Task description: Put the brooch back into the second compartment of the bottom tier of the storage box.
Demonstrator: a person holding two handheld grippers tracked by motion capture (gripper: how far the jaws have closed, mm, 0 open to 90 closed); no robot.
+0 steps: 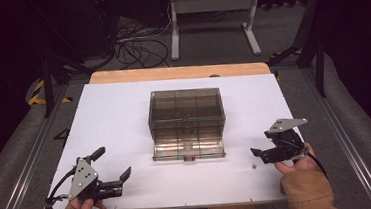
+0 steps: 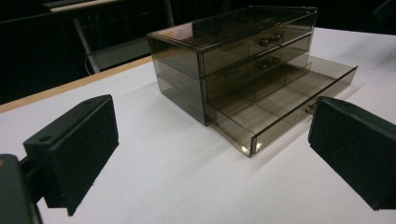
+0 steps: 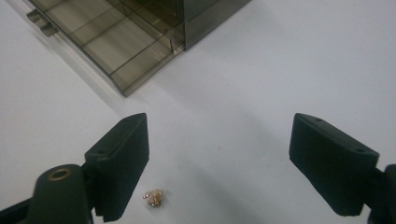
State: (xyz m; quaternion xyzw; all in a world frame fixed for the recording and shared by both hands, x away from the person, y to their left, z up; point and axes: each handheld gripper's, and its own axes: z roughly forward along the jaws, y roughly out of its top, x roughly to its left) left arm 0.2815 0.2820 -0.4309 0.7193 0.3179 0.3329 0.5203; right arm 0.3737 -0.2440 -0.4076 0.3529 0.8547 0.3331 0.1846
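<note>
Both tongs gape, nothing in either: my left gripper [image 1: 112, 163] low at table's near-left, right gripper [image 1: 260, 143] near-right. Smoky transparent plastic three-drawer box [image 1: 186, 115] sits mid-table; bottom drawer [image 1: 189, 149] pulled out, its compartments look empty to me. Small gold-coloured metal trinket [image 3: 154, 197] lies on white tabletop [image 1: 119, 114] just by right gripper's jaw, apart from box. Dark room beyond, cables on grey floor [image 1: 134, 48].
</note>
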